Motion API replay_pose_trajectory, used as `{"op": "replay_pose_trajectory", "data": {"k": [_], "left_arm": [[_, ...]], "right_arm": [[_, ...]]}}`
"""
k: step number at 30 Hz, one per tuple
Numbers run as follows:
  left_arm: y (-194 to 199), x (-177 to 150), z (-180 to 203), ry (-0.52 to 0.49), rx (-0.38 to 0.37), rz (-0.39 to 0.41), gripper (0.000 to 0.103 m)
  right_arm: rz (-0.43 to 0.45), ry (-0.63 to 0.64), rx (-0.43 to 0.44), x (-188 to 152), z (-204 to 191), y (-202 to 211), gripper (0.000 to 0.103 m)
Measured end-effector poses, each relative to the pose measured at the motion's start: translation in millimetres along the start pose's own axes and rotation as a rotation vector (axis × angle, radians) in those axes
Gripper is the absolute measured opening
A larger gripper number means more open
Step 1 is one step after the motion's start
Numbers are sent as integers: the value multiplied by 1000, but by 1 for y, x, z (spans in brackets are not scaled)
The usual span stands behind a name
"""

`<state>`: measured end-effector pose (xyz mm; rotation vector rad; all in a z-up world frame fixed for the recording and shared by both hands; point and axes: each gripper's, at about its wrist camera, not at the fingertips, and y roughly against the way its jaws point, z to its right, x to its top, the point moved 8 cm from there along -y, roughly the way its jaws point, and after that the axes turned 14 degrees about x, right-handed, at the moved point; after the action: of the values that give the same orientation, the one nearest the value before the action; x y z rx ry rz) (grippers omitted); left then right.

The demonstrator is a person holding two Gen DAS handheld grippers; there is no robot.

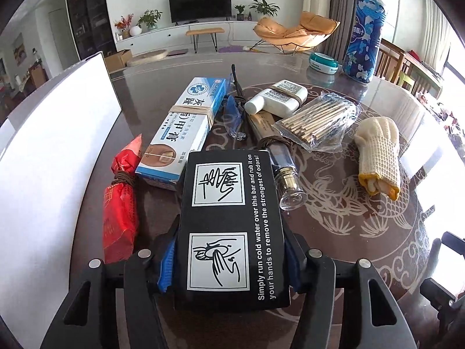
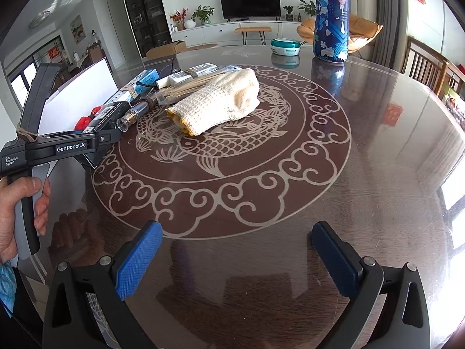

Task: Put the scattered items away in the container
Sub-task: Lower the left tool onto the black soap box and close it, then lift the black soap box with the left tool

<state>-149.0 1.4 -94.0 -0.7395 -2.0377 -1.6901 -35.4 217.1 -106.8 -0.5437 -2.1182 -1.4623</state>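
Note:
My left gripper (image 1: 229, 261) is shut on a black box (image 1: 229, 221) printed with white hand-washing pictures; both blue pads press on its sides. Whether the box rests on the table I cannot tell. Beyond it lie a red packet (image 1: 120, 197), a blue-and-white ointment box (image 1: 186, 125), a white bottle (image 1: 276, 99), a bag of wooden sticks (image 1: 319, 119), a glass vial (image 1: 286, 174) and a cream knitted glove (image 1: 377, 157). The white container (image 1: 52, 145) stands to the left. My right gripper (image 2: 238, 250) hangs open over bare table, nothing between its fingers.
A tall blue can (image 1: 364, 37) and a teal round tin (image 1: 322, 62) stand at the far edge of the round table (image 2: 363, 145). In the right wrist view a person's hand (image 2: 17, 209) holds the left gripper's handle. Wooden chairs stand at the right.

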Motion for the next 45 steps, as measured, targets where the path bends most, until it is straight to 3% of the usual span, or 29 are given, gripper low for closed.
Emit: {"op": "replay_pose_trajectory", "data": {"k": [8, 16, 18, 21, 28, 31, 45], "left_arm": [[38, -50, -12, 62, 37, 12, 59], [40, -55, -16, 67, 50, 8, 60], [38, -53, -14, 59, 40, 6, 65], [36, -53, -6, 20, 25, 0, 83], [35, -54, -3, 3, 5, -5, 90], [33, -55, -6, 12, 13, -20, 101], [31, -56, -6, 15, 18, -30, 103]], "right_arm": [[0, 0, 0, 0, 0, 0, 103], [-3, 3, -6, 1, 0, 1, 103], [-4, 4, -6, 1, 0, 1, 103], [-4, 4, -8, 1, 0, 0, 103], [-6, 7, -12, 1, 0, 0, 103], [-7, 8, -13, 1, 0, 0, 103], [-7, 8, -13, 1, 0, 0, 103]]}}
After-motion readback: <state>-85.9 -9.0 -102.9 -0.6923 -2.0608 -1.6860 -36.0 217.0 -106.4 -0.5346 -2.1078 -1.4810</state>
